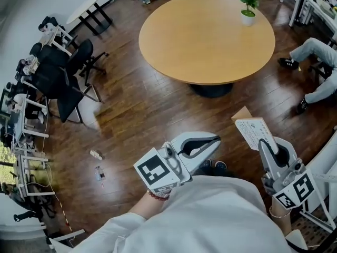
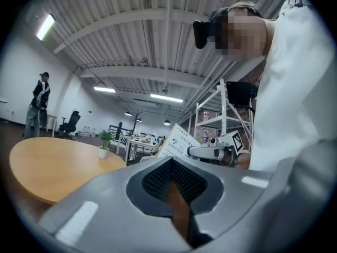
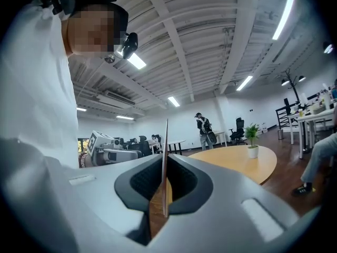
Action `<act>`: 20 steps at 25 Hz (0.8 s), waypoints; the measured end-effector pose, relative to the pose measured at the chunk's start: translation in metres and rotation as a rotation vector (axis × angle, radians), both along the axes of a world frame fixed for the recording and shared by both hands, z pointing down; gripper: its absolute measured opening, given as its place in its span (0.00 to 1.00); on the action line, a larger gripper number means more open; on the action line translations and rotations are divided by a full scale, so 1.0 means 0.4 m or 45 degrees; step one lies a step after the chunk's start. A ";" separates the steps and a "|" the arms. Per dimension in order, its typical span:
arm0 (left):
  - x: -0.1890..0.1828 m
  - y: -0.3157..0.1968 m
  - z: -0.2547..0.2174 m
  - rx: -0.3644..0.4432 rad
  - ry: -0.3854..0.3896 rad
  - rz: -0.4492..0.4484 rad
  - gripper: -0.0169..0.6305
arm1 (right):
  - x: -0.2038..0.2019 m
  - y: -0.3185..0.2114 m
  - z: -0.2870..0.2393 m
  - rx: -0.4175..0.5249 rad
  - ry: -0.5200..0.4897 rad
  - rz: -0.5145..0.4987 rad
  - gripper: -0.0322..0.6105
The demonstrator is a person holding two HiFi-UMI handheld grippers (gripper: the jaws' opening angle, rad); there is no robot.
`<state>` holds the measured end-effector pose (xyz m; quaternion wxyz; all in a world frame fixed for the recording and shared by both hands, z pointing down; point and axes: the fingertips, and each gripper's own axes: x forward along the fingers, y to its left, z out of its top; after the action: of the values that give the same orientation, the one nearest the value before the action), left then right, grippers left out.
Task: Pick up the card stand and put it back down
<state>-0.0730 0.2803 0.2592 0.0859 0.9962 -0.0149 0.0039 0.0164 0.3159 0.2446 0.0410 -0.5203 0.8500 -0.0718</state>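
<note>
Right gripper [image 1: 265, 145]: clamped on the card stand [image 1: 255, 133]; the thin sheet stands edge-on between its pads.
Left gripper [image 1: 210, 141]: jaws together with nothing between them. It is beside the right gripper and apart from the stand.
Where the stand is: lifted in the air, sticking out ahead of the right gripper's jaws. It is over the wooden floor [image 1: 131, 115] and short of the round table [image 1: 174, 41], which lies well ahead of both grippers.
Build: a white printed card with a brown, wood-like piece at the end farthest from the jaws.
Weight: probably very light, since one gripper carries it level without sagging.
Stiffness: the card keeps flat, yet it looks thin enough to bend or crease under a hard pinch.
Surface: the face looks smooth, so it could slip or swing between the pads.
Where to hold: probably close to the brown piece, where it is stiffest, not out at a free corner.
Setting down: probably on the brown end, kept level, or it will likely tip over.
</note>
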 end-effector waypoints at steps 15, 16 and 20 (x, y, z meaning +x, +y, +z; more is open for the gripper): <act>0.006 -0.230 0.075 -0.189 -0.037 -0.442 0.02 | 0.178 -0.077 0.099 -0.009 -0.099 -0.040 0.08; 0.006 -0.239 0.076 -0.181 -0.048 -0.440 0.02 | 0.180 -0.078 0.108 -0.024 -0.096 -0.045 0.08; 0.016 -0.295 0.088 -0.173 -0.037 -0.421 0.02 | 0.223 -0.126 0.118 -0.055 -0.013 0.013 0.08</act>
<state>-0.0666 0.1621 0.2943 0.1522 0.9719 -0.1794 0.0053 0.1056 0.2655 0.2917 0.0345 -0.5250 0.8454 -0.0925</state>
